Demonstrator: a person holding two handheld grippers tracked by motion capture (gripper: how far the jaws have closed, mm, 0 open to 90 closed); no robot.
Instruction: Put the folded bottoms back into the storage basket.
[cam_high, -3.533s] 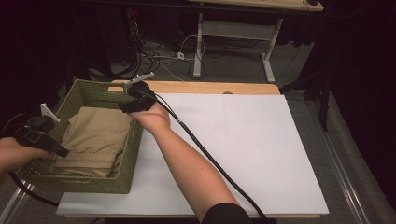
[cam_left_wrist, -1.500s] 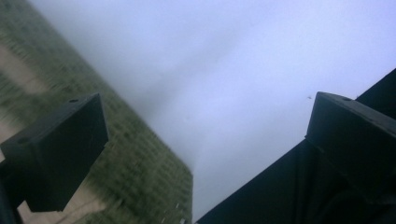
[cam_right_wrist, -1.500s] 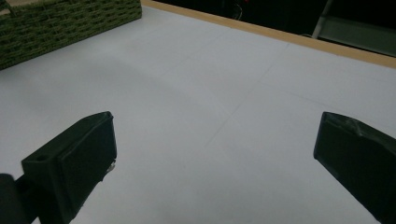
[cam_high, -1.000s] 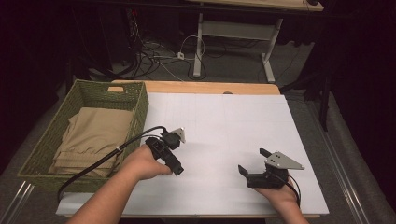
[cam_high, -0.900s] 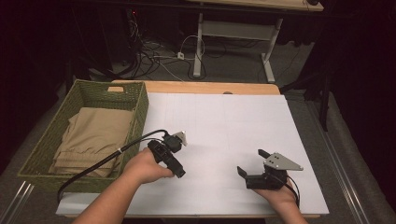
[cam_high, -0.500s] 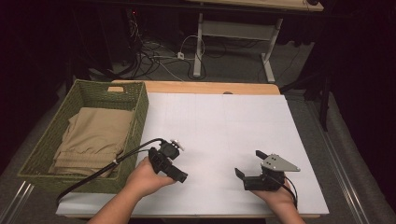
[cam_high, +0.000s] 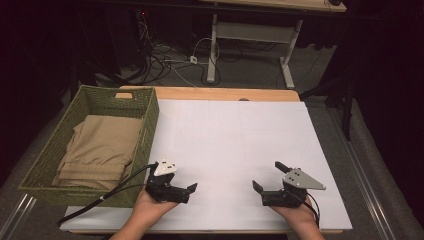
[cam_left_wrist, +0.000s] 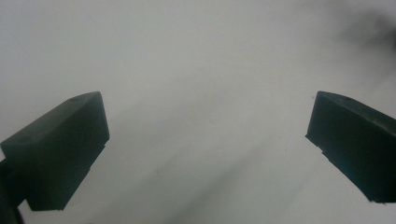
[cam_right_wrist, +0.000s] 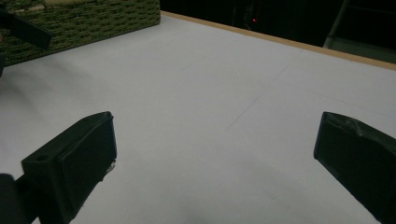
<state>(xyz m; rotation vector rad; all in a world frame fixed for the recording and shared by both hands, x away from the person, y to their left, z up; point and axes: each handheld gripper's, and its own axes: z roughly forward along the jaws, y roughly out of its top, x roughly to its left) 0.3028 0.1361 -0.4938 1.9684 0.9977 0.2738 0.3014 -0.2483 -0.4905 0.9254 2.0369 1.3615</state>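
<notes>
Dark room behind, cables and a desk frame on the floor beyond the table. White sheet (cam_high: 235, 150) covers most of the tabletop, wooden edge (cam_high: 210, 93) showing at its far side.

Landmark: green woven basket (cam_high: 147, 122), sitting at the left end of the sheet. Folded tan cloth (cam_high: 102, 150) lies inside the basket, filling most of its floor, top layers slightly rumpled. Neither gripper touches it.

Left gripper (cam_high: 172, 187) is just beside the basket's near right corner, low over the sheet, held in the person's left hand (cam_high: 147, 207), jaws pointing away from the basket. Its cable (cam_high: 107, 195) runs back along the basket's near wall. Left gripper (cam_left_wrist: 205, 149) in its own view: jaws wide apart, nothing between them, plain white sheet underneath, slightly blurred.

Right gripper (cam_high: 270, 182) is well apart from the basket, near the sheet's near right part, held in the right hand (cam_high: 297, 215), grey three-cornered plate (cam_high: 302, 178) on top. Right gripper (cam_right_wrist: 219, 163) in its own view: jaws spread wide, empty, white sheet (cam_right_wrist: 224, 93) ahead with faint pencil lines, basket (cam_right_wrist: 84, 21) far off at upper left, a dark part of the other gripper at the left edge.
</notes>
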